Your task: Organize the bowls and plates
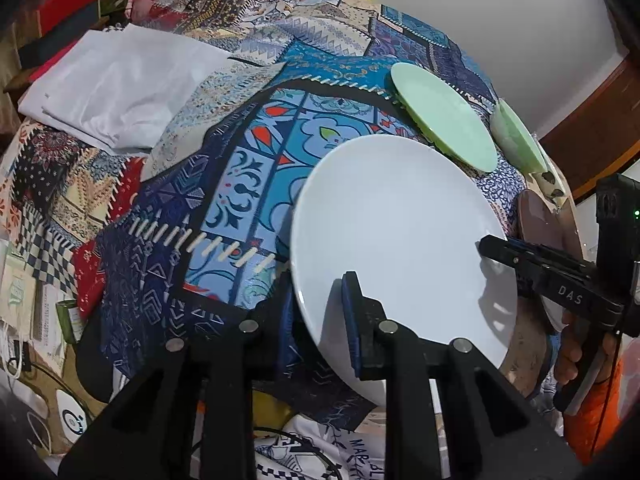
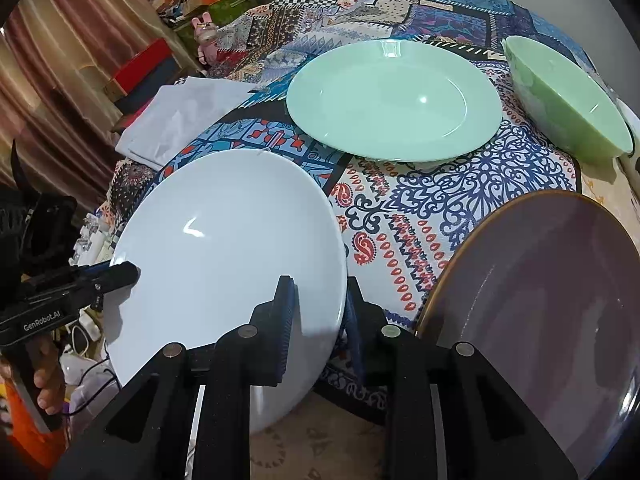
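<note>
Now both grippers' jaws pinch opposite rims of the tilted white plate (image 1: 400, 232), left gripper (image 1: 320, 320) and right gripper (image 2: 316, 320).

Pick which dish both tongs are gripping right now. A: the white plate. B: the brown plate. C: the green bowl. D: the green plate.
A: the left tongs and the right tongs each clamp the rim of the white plate, holding it tilted; the other dishes sit untouched on the cloth.
</note>
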A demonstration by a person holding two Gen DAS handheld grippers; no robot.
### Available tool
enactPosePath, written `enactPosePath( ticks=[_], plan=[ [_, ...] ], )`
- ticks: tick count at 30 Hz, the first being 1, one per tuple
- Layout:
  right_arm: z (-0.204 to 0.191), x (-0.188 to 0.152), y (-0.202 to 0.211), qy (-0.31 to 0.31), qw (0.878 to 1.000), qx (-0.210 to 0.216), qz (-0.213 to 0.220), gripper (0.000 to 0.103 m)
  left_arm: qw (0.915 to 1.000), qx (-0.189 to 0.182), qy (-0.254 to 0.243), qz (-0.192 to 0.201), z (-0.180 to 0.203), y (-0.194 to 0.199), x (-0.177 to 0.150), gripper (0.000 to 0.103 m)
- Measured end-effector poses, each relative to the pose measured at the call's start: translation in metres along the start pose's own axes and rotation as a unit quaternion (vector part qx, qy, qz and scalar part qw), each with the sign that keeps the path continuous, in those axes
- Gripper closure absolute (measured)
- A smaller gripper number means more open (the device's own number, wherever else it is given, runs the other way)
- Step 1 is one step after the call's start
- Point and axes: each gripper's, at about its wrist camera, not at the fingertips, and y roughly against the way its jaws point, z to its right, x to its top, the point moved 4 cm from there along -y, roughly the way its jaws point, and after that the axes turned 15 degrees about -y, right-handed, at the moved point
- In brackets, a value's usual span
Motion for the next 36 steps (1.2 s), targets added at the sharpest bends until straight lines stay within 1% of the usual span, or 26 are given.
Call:
enactPosePath(
  ticks=[3, 6, 8, 12, 18, 24, 30, 36],
  plan=[
    [0.0, -0.002, 0.0, -0.005, 1.0, 0.0, 0.004, 0.079, 0.9999, 0.014, -0.002, 0.001, 0.004, 0.001, -0.001, 0.079],
    [0.001, -0.004, 0.003, -0.011, 1.0, 0.005, 0.006, 0.079, 0.9997, 0.024, 0.006, -0.003, 0.006, 0.004, 0.0, 0.079],
    [0.001, -0.005, 0.006, -0.012, 1.0, 0.012, 0.009, 0.079, 0.9996, 0.024, 0.017, -0.004, 0.004, 0.005, 0.0, 0.079],
    [0.002, -0.006, 0.013, -0.016, 1.0, 0.017, 0.02, 0.079, 0.9996, 0.022, 0.018, -0.002, 0.007, 0.008, 0.0, 0.079],
    [0.01, -0.005, 0.027, -0.021, 0.999, 0.017, 0.04, 0.08, 0.9995, 0.028, -0.004, 0.014, 0.024, 0.019, 0.007, 0.079],
    [0.02, -0.003, 0.046, -0.033, 0.997, 0.018, 0.064, 0.08, 0.9989, 0.024, -0.028, 0.029, 0.044, 0.026, 0.022, 0.079],
    [0.041, -0.004, 0.072, -0.053, 0.994, 0.011, 0.093, 0.079, 0.9974, 0.013, -0.058, 0.041, 0.073, 0.028, 0.037, 0.079],
    [0.068, -0.011, 0.088, -0.075, 0.992, -0.001, 0.105, 0.079, 0.9954, 0.001, -0.087, 0.039, 0.107, 0.019, 0.046, 0.079]
  ],
)
